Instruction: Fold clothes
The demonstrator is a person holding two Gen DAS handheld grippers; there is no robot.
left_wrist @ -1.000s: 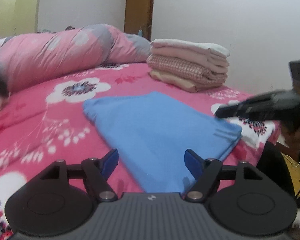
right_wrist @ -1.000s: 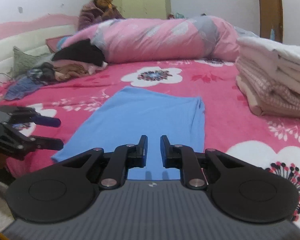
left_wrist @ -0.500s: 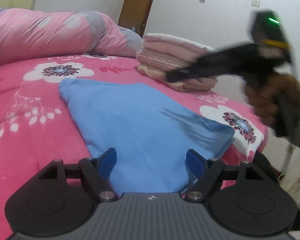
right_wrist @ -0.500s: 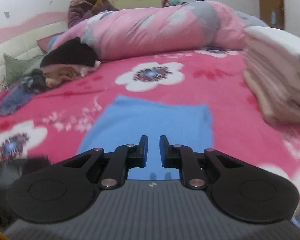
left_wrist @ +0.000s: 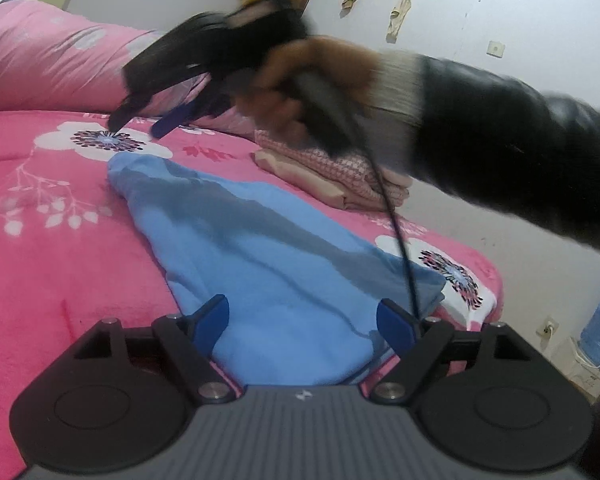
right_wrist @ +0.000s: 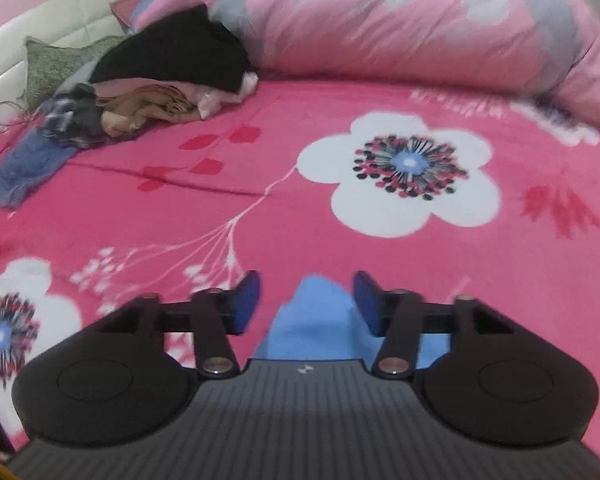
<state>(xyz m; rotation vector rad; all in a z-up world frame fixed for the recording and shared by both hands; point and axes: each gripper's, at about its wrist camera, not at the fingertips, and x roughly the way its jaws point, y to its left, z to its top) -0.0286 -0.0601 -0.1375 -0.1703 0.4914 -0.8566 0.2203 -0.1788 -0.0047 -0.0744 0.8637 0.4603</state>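
Note:
A blue garment (left_wrist: 284,264) lies folded lengthwise on the pink floral bedspread (left_wrist: 60,248). My left gripper (left_wrist: 304,316) hovers low over its near end, jaws wide and still opening, pads not touching the cloth. In the left wrist view a hand in a black sleeve (left_wrist: 500,132) holds my right gripper (left_wrist: 138,126), blurred, above the garment's far end. In the right wrist view my right gripper (right_wrist: 306,288) points down at the far corner of the blue garment (right_wrist: 312,320). Its jaws are opening, and the corner sits between them untouched.
A stack of folded clothes (left_wrist: 340,176) sits right of the garment near the bed's edge. A rolled pink quilt (right_wrist: 420,20) lies across the back. Unfolded clothes (right_wrist: 160,80) are heaped at the far left. A cable (left_wrist: 400,240) hangs from the right gripper across the garment.
My right gripper swung from the garment's near end across to its far end, and its shut jaws parted. My left gripper sank toward the near end and widened a little.

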